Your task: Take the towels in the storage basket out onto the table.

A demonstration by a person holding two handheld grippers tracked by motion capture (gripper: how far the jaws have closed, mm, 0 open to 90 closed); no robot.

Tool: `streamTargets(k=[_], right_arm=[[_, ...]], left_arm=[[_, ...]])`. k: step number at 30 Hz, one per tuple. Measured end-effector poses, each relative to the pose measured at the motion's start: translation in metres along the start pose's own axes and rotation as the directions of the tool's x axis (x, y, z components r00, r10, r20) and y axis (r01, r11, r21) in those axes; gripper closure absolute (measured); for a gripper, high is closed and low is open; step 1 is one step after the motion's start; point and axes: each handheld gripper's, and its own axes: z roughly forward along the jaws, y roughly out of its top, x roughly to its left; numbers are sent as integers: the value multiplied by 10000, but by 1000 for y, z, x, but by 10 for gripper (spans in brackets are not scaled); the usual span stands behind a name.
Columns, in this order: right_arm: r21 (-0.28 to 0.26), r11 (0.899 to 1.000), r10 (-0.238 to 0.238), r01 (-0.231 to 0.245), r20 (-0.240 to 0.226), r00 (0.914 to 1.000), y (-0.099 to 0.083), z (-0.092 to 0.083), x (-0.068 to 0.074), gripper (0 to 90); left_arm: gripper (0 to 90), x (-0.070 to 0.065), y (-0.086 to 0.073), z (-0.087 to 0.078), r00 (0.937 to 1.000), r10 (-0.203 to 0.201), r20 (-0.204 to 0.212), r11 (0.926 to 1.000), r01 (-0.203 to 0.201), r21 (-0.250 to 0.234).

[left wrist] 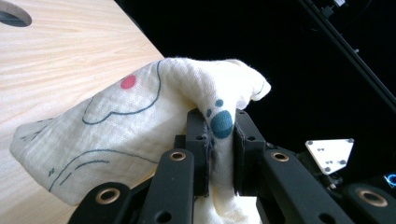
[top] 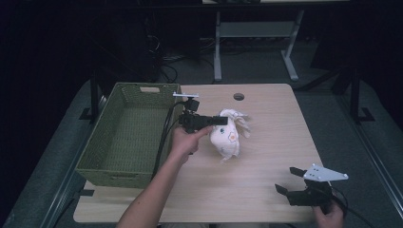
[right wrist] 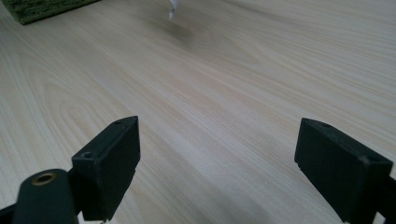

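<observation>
A cream cloth (top: 227,134) with dark line drawings and coloured dots hangs bunched above the middle of the wooden table (top: 266,156). My left gripper (top: 219,120) is shut on it, and in the left gripper view the cloth (left wrist: 140,116) is pinched between the two black jaws at a teal dot. The cloth's lower end (right wrist: 173,8) shows at the top of the right gripper view. My right gripper (top: 290,180) rests near the table's front right corner, open, with bare wood between its jaws (right wrist: 219,168).
A green woven basket (top: 102,147) stands on the left part of the table, close beside my left hand, with nothing visible inside it. A round cable hole (top: 238,97) sits near the table's far edge. Dark floor and desk legs lie beyond.
</observation>
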Motion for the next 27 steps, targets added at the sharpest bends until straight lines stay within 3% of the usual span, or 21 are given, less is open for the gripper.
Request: streamTargets(k=[27], right_arm=[[-27, 10000, 4, -4, 88, 10000, -2, -2, -1, 140]], left_arm=[[786, 21, -25, 29, 9958, -315, -858, 9993, 330, 165]])
